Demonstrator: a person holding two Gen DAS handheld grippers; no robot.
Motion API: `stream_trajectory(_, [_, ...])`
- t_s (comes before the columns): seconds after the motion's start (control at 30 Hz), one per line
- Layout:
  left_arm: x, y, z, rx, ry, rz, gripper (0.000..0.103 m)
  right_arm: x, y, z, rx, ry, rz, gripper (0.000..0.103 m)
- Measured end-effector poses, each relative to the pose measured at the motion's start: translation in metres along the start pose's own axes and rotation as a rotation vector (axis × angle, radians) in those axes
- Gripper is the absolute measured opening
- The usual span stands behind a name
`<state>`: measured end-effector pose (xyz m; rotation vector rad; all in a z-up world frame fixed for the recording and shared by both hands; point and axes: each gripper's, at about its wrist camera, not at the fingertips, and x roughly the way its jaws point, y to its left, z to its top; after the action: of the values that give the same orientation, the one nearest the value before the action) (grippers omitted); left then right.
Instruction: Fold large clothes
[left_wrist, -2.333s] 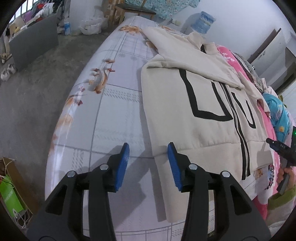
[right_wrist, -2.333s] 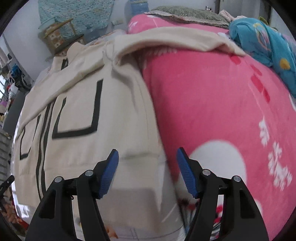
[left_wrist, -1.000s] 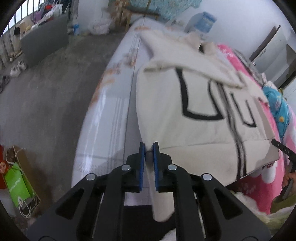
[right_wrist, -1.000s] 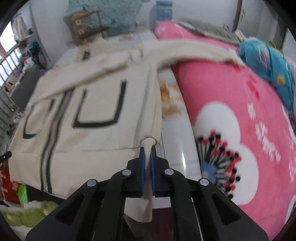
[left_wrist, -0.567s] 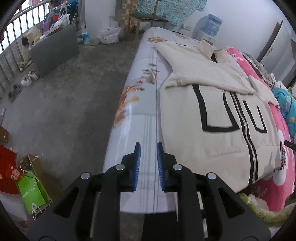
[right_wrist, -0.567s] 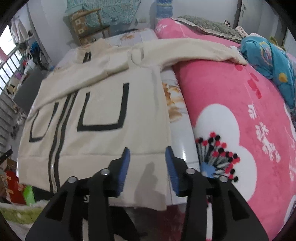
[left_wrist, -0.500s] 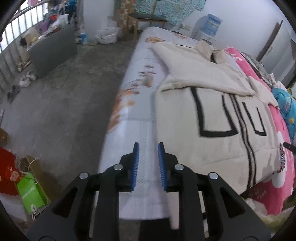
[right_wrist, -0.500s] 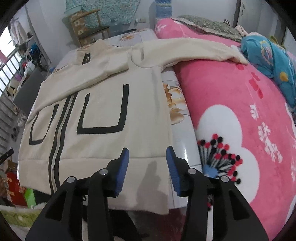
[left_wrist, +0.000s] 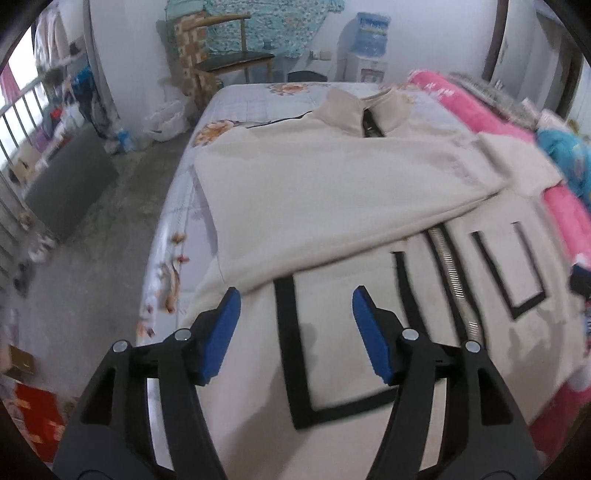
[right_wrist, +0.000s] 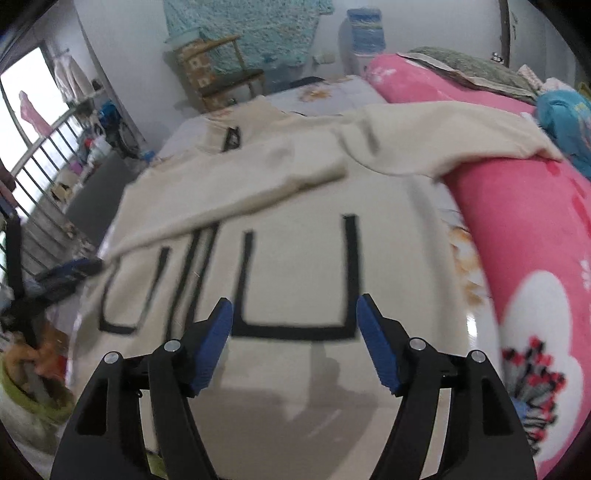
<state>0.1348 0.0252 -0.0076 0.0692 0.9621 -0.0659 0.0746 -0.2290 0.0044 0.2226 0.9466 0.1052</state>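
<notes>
A cream zip-up jacket (left_wrist: 332, 206) lies flat on the bed (left_wrist: 236, 99), one sleeve (left_wrist: 354, 199) folded across. Left tool (left_wrist: 295, 314) and right tool (right_wrist: 293, 319) hover released, empty, likely approaching the other sleeve (right_wrist: 443, 125).

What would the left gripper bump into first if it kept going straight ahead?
Probably the cream jacket. The open left gripper points across its front toward the sleeve folded over it, though depth is hard to judge.
</notes>
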Motion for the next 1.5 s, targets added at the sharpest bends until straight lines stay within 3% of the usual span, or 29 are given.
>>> stream_trajectory(0.27, [0.019, 0.007, -0.006, 0.01, 0.02, 0.112, 0.06, 0.001, 0.008, 0.047, 0.116, -0.021, 0.213, 0.071])
stream_trajectory(0.37, [0.023, 0.016, -0.009, -0.008, 0.019, 0.133, 0.06, 0.014, 0.01, 0.061, 0.148, 0.015, 0.291, 0.074])
stream_trajectory(0.53, [0.03, 0.034, -0.013, -0.057, 0.019, 0.143, 0.06, 0.05, 0.001, 0.073, 0.215, 0.089, 0.263, 0.074])
stream_trajectory(0.77, [0.036, 0.056, -0.021, -0.154, 0.019, 0.126, 0.06, 0.083, -0.039, 0.087, 0.338, 0.082, 0.174, 0.072])
stream_trajectory(0.93, [0.039, 0.069, -0.025, -0.21, 0.022, 0.119, 0.059, 0.102, -0.055, 0.094, 0.418, 0.076, 0.167, 0.062])
stream_trajectory(1.2, [0.04, 0.08, -0.03, -0.236, 0.006, 0.124, 0.059, 0.131, -0.053, 0.108, 0.417, 0.081, 0.089, 0.051])
stream_trajectory(1.33, [0.041, 0.079, -0.031, -0.236, -0.001, 0.132, 0.059, 0.143, -0.055, 0.11, 0.426, 0.064, 0.06, 0.035])
stream_trajectory(1.43, [0.041, 0.078, -0.032, -0.232, -0.008, 0.138, 0.059, 0.147, -0.058, 0.113, 0.424, 0.043, 0.052, 0.012])
stream_trajectory(1.5, [0.041, 0.078, -0.032, -0.233, -0.011, 0.138, 0.059, 0.14, -0.057, 0.111, 0.423, 0.022, 0.074, 0.009])
